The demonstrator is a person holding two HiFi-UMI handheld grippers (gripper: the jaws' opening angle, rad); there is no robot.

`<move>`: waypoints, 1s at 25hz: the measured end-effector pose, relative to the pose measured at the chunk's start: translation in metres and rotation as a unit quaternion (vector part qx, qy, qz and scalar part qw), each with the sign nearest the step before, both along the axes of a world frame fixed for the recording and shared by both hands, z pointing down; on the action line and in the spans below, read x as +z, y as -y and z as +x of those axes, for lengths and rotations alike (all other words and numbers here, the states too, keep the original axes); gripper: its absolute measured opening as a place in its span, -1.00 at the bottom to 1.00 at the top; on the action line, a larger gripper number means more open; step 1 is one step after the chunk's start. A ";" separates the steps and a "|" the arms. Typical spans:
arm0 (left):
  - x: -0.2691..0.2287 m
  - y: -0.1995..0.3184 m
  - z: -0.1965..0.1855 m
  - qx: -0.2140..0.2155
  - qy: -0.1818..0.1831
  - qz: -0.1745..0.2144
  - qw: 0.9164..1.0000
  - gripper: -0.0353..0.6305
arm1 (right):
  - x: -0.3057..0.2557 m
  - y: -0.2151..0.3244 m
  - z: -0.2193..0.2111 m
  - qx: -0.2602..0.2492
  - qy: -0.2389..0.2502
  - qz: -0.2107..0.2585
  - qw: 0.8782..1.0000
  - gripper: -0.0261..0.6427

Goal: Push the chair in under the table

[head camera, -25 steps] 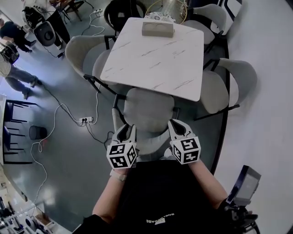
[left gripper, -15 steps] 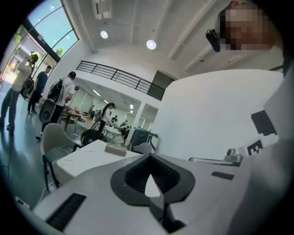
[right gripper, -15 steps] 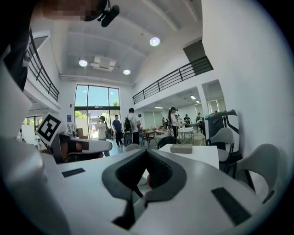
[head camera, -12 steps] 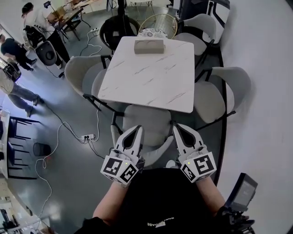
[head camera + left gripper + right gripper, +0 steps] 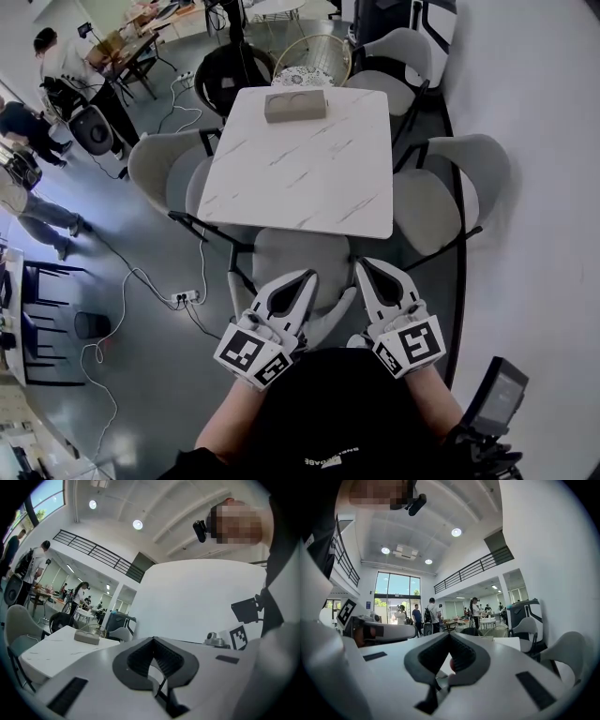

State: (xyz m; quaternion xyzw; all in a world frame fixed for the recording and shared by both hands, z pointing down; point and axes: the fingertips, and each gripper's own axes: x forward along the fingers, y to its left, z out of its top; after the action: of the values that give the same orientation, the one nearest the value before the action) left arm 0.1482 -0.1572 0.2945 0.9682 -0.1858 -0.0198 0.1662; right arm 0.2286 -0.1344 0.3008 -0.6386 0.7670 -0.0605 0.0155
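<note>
The left hand-held gripper (image 5: 302,281) had its jaws pressed together on nothing. Its own view looked level across the room, over the table top rather than down at any chair. The right hand-held gripper (image 5: 371,270) was likewise closed and empty, pointing level toward the far side of the room. In the head view both hung close in front of the person's body, side by side, over the backrest of the near chair (image 5: 292,262). Whether either touched the backrest could not be told from that view, though the level outlook of both gripper views suggested they were held clear above it.

The chair stood at the near edge of the table (image 5: 300,159), squarely between the two grippers. The far part of its seat was under the table top, while the near part and the backrest showed. The left chair (image 5: 157,169) and the right chair (image 5: 455,178) sat about as far in at their own sides. A grey box (image 5: 295,105) lay on the table near its far edge.

Judged from this, the push looked finished or very nearly so, with the grippers off the chair. If more tucking in was wanted, the next move would call for lowering both closed grippers onto the backrest, one on each side. They would then press evenly toward the far side, so that the chair slid straight and its legs did not catch the table's frame.
</note>
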 end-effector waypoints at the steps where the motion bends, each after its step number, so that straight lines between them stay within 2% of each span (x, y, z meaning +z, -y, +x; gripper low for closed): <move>1: 0.000 0.002 0.000 -0.003 -0.001 -0.002 1.000 -0.88 | 0.001 0.001 0.000 -0.001 -0.003 -0.002 1.000 -0.89; 5: 0.003 0.012 0.000 -0.013 -0.006 -0.016 1.000 -0.88 | 0.005 0.005 0.000 -0.003 -0.016 -0.009 1.000 -0.89; 11: 0.010 0.019 -0.003 -0.021 -0.006 -0.045 0.999 -0.88 | 0.010 0.009 0.002 0.003 -0.009 -0.014 1.000 -0.89; 17: 0.007 0.006 0.002 0.007 0.021 -0.008 1.000 -0.88 | 0.010 0.009 0.000 0.003 -0.007 -0.021 1.000 -0.89; 21: 0.009 0.001 0.009 0.023 0.021 -0.003 1.000 -0.88 | 0.017 0.010 0.001 0.000 -0.005 -0.029 1.000 -0.89; 25: 0.012 -0.001 0.006 0.017 0.028 -0.002 0.999 -0.88 | 0.014 0.008 -0.003 0.000 -0.005 -0.028 1.000 -0.89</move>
State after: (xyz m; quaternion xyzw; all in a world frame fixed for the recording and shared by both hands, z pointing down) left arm 0.1538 -0.1564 0.3060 0.9711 -0.1738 0.0104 0.1630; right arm 0.2259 -0.1425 0.3145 -0.6390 0.7651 -0.0791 -0.0061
